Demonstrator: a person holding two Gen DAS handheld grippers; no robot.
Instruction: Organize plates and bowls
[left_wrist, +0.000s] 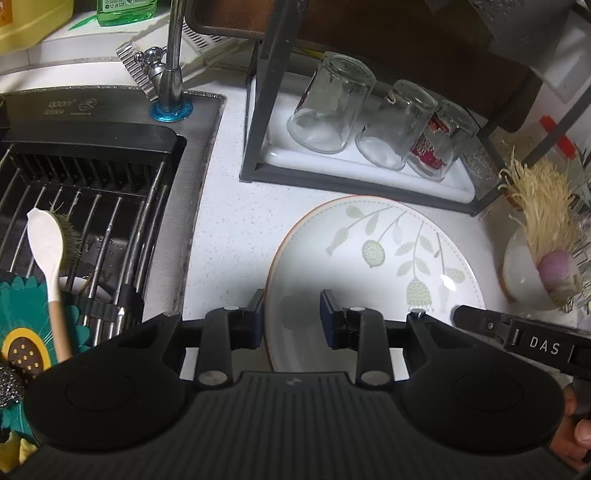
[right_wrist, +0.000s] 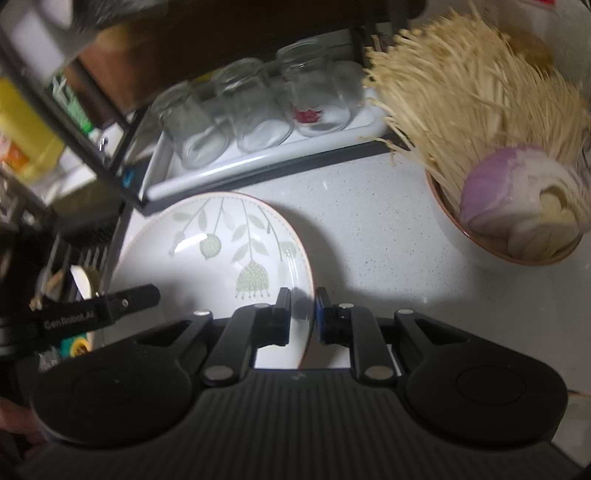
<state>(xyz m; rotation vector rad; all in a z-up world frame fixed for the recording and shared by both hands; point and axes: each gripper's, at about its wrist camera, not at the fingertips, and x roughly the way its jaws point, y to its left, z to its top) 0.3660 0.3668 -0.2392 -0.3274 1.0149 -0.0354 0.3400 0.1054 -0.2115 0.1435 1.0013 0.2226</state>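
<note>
A white plate with green leaf print and a brown rim (left_wrist: 373, 266) lies on the speckled counter; it also shows in the right wrist view (right_wrist: 214, 251). My left gripper (left_wrist: 291, 319) is open, its two fingers straddling the plate's left rim, one outside and one over the plate. My right gripper (right_wrist: 302, 314) is closed on the plate's right rim, which sits between its pads. A white bowl (right_wrist: 476, 243) holding enoki mushrooms and a cut onion stands to the right; it also shows in the left wrist view (left_wrist: 517, 280).
A black rack with a white tray (left_wrist: 369, 166) holds three upturned glasses (left_wrist: 332, 107) just behind the plate. The sink (left_wrist: 92, 206) with a wire rack, a brush and a spoon lies to the left. A tap (left_wrist: 173, 62) stands behind it.
</note>
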